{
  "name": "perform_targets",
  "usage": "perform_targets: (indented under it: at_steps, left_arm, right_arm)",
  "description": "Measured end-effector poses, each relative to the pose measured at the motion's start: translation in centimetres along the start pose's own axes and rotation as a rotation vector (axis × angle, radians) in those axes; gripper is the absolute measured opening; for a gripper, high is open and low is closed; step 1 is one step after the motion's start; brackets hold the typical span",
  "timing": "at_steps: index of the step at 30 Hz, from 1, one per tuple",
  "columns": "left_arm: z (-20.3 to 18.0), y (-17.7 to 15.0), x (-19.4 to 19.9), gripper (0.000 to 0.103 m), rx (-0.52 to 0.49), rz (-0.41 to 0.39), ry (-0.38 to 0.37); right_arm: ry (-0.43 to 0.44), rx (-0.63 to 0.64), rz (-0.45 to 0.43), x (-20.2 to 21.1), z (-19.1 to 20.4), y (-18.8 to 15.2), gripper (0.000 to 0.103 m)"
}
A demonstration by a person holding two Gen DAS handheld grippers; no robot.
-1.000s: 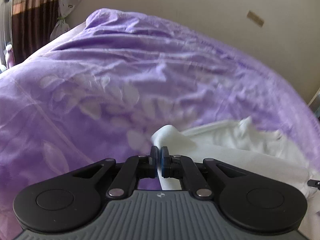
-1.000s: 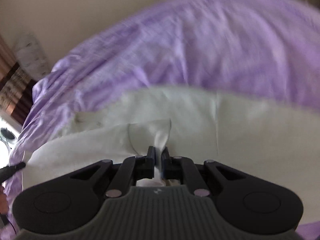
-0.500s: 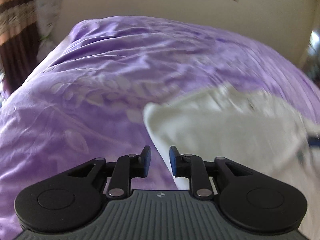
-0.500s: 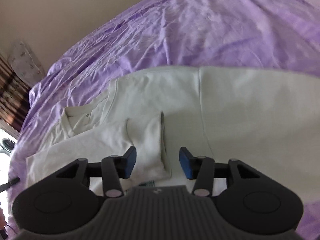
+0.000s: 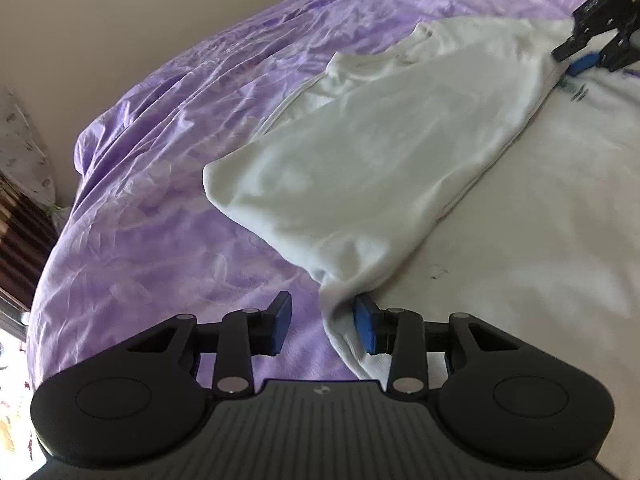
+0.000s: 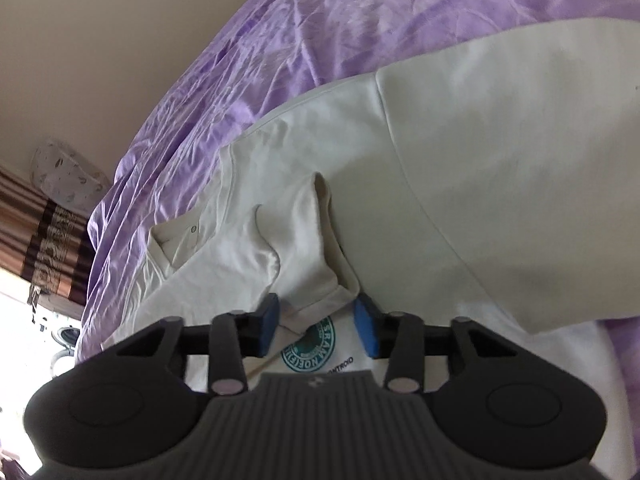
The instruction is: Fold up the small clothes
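Left gripper point(image 5: 322, 324): jaws apart, gripping nothing, right pad touching shirt hem | Right gripper point(image 6: 318, 326): jaws apart, empty, over folded sleeve point(image 6: 308, 240) | White shirt point(image 5: 360, 168): flat on purple bedspread point(image 5: 168, 184), one side folded inward, green round logo point(image 6: 314, 342) beneath right gripper.

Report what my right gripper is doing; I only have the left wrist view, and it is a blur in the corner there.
Observer: The right gripper is open, its jaws on either side of the cuff end of the folded-in sleeve, gripping nothing.
Operator: Say what lies under it.
Observer: A round teal logo printed on the white shirt, partly covered by the cuff.
Operator: Give me the collar.
Observer: The collar button shows to the left of the sleeve.
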State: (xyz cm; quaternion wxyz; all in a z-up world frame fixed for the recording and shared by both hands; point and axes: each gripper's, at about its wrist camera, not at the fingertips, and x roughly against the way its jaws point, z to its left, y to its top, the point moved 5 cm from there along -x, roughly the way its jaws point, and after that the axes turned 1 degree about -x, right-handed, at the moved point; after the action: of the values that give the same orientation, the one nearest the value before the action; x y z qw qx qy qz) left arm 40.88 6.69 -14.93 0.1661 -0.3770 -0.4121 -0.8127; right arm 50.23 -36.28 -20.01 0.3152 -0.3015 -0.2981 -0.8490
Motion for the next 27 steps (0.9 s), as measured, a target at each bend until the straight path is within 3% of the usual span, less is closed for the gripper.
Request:
perform_targets:
  at_steps: [2,5,8,12,16,19,21,23,25,27]
  left_arm:
    - [-0.1,0.2,0.3,0.004,0.021,-0.028,-0.042]
    - [0.1,0.0,1.7,0.003,0.003,-0.057,0.010]
    - [0.7,-1.3,1.6,0.003,0.056,-0.022,0.000]
    - [0.5,-2.4,0.5,0.003,0.106,0.032,-0.015]
    - [1.9,-2.5,0.9,0.003,0.190,0.070,-0.070]
    - [2.9,-4.0,1.3,0.000,0.213,0.162,-0.033]
    - [3.9,-4.9,2.3,0.000,0.259,0.168,-0.039]
    - [4.8,-5.0,3.7,0.000,0.310,0.142,-0.047]
    - [5.4,-4.4,5.2,0.001,0.360,0.106,-0.057]
    - [5.6,-3.5,6.3,0.004,0.387,0.081,-0.047]
  right_arm:
    - [0.000,-0.008,-0.005,0.0,0.1,0.1,0.001]
    - [0.018,0.025,-0.062,1.5,1.1,0.4,0.000]
    - [-0.001,0.106,-0.102,3.2,2.1,-0.1,0.000]
    - [-0.123,0.142,-0.048,1.2,0.1,-1.6,0.000]
    - [-0.124,0.097,-0.046,0.3,-1.3,-1.8,0.000]
    - [-0.149,0.132,-0.034,0.3,-0.7,-1.7,0.000]
    - [-0.165,0.146,-0.014,0.5,-0.5,-1.5,0.005]
    - [-0.167,0.140,-0.010,1.5,-0.4,-1.3,0.024]
    - [-0.167,0.156,-0.030,3.1,-0.4,-1.0,0.033]
    - [-0.167,0.177,-0.053,5.3,-0.4,-0.6,0.034]
